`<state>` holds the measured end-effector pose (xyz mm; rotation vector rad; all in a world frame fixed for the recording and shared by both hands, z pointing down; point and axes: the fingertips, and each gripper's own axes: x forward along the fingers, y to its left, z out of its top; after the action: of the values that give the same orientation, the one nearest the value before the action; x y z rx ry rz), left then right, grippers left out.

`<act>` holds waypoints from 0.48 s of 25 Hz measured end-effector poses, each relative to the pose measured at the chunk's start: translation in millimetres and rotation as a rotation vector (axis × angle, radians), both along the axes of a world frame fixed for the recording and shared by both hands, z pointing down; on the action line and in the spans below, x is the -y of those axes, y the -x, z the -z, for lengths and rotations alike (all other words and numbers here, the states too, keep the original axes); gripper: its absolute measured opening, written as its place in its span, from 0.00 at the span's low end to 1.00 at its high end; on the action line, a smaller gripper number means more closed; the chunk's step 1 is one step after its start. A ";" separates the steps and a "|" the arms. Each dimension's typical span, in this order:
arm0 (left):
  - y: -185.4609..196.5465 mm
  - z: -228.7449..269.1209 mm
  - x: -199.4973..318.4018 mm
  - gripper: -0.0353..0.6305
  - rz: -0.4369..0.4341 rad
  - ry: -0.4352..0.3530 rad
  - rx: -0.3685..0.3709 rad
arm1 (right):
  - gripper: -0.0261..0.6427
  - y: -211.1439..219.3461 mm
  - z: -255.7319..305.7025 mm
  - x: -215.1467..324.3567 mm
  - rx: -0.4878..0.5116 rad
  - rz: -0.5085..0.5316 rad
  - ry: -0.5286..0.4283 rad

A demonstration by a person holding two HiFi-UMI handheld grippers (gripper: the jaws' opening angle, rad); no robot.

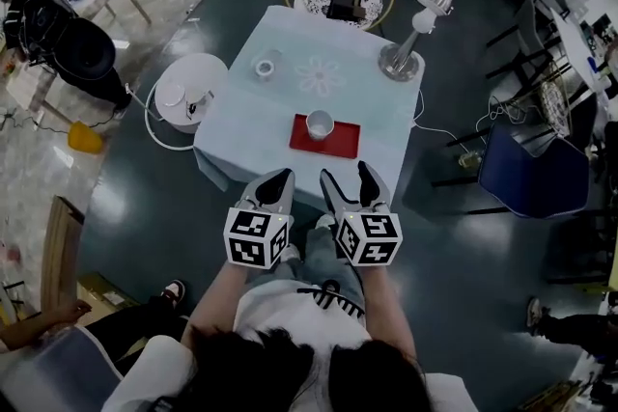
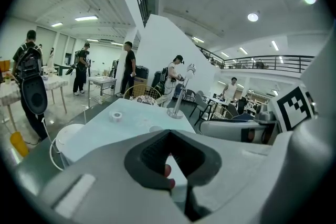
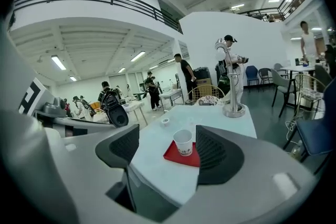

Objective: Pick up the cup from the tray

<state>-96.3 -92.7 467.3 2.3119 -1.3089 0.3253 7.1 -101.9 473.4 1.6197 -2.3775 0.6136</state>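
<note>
1. White paper cup [image 3: 183, 142] stood upright on the red tray [image 3: 176, 156], ahead of the right gripper [image 3: 168, 139] and well apart from it. Seen along the jaws, the cup sat closer to the right-hand jaw than to the left one, so it was not centred.
2. The right gripper's jaws were spread wide and gripped nothing.
3. The left gripper [image 1: 278, 183], just beside the right one on its left, had its jaws pressed together at the tips with nothing between them.
4. Both grippers hung short of the near edge of the table [image 1: 290, 34]. The tray lay close behind that edge, so the reach ahead looked short.
5. The step in hand appeared to be the approach. To do it well, the right gripper probably needed to:
   - shift a little to its own right until the cup sat midway between the jaws;
   - go forward with the jaws wide, at the cup's mid-height, without clipping the rim;
   - squeeze lightly, since thin paper would likely buckle;
   - lift straight up so the tray was not dragged.
6. Farther beyond the cup, a tape roll [image 1: 265, 68] and a metal lamp base [image 1: 399, 65] stood well clear of that path.
</note>
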 end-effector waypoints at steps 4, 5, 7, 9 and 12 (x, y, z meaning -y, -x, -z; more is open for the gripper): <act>-1.1 -6.2 10.3 0.05 0.010 0.031 0.008 | 0.56 3.4 -9.7 16.0 -0.033 0.025 0.021; -2.4 -7.9 12.7 0.05 0.011 0.037 0.011 | 0.56 3.4 -13.4 20.1 -0.043 0.033 0.029; -4.1 -12.1 19.2 0.05 0.014 0.048 0.017 | 0.57 4.7 -20.8 28.4 -0.044 0.049 0.043; -5.3 -15.7 28.1 0.05 0.022 0.057 0.017 | 0.59 6.1 -28.8 36.9 -0.052 0.068 0.058; -9.2 -19.0 41.3 0.05 0.027 0.064 0.019 | 0.62 5.9 -37.8 50.5 -0.087 0.101 0.070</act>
<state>-87.1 -134.1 486.3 2.2415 -1.3189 0.3760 1.2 -152.5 511.2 1.4573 -2.3313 0.5881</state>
